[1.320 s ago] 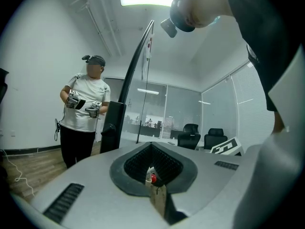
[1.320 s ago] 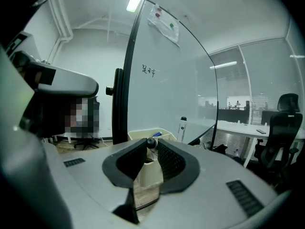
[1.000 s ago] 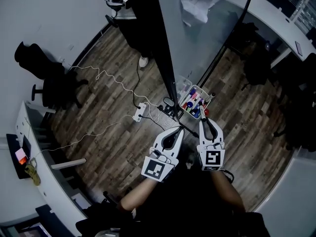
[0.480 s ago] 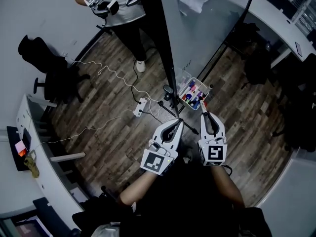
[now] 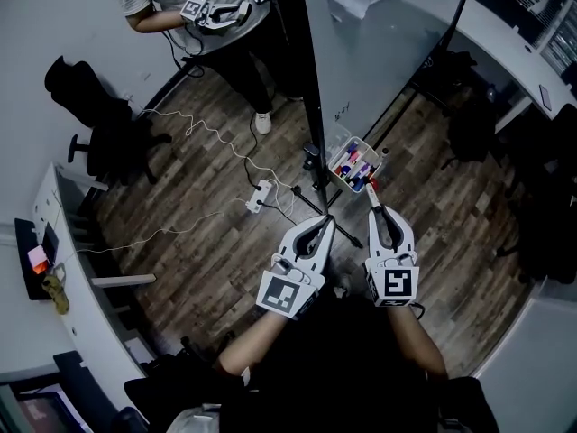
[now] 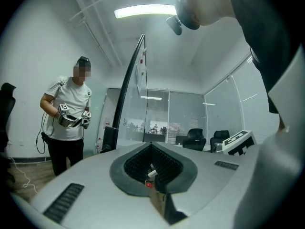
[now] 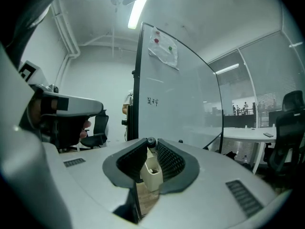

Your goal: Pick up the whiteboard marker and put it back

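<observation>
My right gripper (image 5: 372, 197) is shut on a whiteboard marker (image 5: 371, 186), whose end sticks out past the jaw tips. Right in front of it is a white basket (image 5: 338, 177) holding several coloured markers, fixed to the stand of the whiteboard (image 5: 311, 52). In the right gripper view the marker's dark round end (image 7: 151, 141) is pinched between the tips of the right gripper (image 7: 151, 145), with the basket (image 7: 152, 173) just below and beyond them. My left gripper (image 5: 325, 223) is beside it on the left, shut and empty; its tips (image 6: 151, 146) meet.
Another person (image 5: 194, 7) stands beyond the whiteboard holding grippers, also in the left gripper view (image 6: 71, 113). A power strip (image 5: 257, 197) with cables lies on the wooden floor. An office chair (image 5: 99, 124) and a desk (image 5: 72, 269) are at the left; desks (image 5: 505, 34) at the right.
Both grippers have risen a little, the right one still holding the marker near the basket. The other person has come further into view at the top.
</observation>
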A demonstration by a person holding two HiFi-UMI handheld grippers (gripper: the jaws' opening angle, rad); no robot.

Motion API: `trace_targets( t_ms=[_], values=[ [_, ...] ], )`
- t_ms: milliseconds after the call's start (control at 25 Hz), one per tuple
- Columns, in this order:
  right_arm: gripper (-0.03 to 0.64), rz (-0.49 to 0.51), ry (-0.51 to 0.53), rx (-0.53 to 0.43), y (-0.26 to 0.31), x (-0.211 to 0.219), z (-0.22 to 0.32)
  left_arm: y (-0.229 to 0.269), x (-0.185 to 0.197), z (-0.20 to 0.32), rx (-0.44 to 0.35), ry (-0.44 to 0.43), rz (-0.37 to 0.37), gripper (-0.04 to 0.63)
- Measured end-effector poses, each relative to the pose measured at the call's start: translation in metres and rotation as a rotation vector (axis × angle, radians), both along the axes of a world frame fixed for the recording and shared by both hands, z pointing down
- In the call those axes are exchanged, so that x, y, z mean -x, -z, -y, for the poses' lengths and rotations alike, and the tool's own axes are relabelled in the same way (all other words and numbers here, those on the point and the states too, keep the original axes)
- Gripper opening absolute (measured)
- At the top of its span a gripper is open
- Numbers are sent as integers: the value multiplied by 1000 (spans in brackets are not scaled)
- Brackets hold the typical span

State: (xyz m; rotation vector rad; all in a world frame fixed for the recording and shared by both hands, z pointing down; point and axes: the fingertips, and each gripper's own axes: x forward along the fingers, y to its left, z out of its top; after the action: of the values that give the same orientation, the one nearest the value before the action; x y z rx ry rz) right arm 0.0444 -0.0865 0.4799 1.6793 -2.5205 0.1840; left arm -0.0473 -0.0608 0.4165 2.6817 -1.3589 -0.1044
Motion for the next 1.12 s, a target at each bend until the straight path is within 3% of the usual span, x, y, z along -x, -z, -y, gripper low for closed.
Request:
trace_targets(
  t_ms=[280, 440, 920, 1120],
  values=[
    [77, 9, 25, -22, 13, -7, -25, 7, 0, -21, -11, 21, 39, 6],
    [77, 20, 38, -18, 16, -10, -40, 7, -3, -37, -5, 40, 8, 6],
    [77, 48, 97, -26, 29, -6, -70, 10, 1, -60, 19, 56, 75, 6],
    [77, 51, 93, -31, 34, -2, -75, 17, 0, -61, 0, 41, 45, 6]
  ],
)
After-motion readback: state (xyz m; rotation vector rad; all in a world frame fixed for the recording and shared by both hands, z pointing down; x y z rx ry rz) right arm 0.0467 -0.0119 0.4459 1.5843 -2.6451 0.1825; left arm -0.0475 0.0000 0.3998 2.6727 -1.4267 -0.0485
